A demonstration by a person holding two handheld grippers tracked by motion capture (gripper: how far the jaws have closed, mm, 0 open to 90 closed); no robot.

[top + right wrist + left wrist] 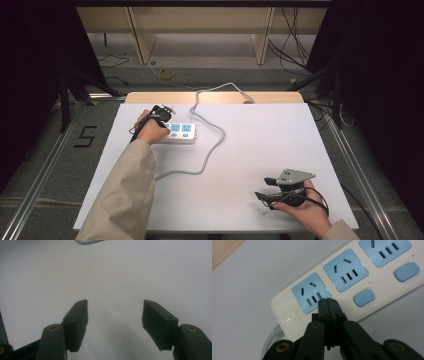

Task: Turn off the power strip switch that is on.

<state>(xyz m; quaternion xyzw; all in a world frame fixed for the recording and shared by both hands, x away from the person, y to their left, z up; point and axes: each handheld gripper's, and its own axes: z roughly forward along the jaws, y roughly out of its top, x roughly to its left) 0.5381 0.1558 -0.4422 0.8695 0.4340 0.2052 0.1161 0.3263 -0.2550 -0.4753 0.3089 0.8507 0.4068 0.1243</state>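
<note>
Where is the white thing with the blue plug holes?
In the high view, the power strip lies on the far left part of the white table, right under the closed left gripper, its grey cable snaking away.

The person's left hand (150,131) hides the near-left end of the white plastic power strip with blue sockets (182,132). In the left gripper view its third socket (384,251) is cut off by the top edge. The marking stamped beside the first socket (294,317) is too small to read.

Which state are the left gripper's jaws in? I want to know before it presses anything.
Shut. In the left gripper view the left gripper has both jaws pressed together, empty, tips at the power strip.
</note>
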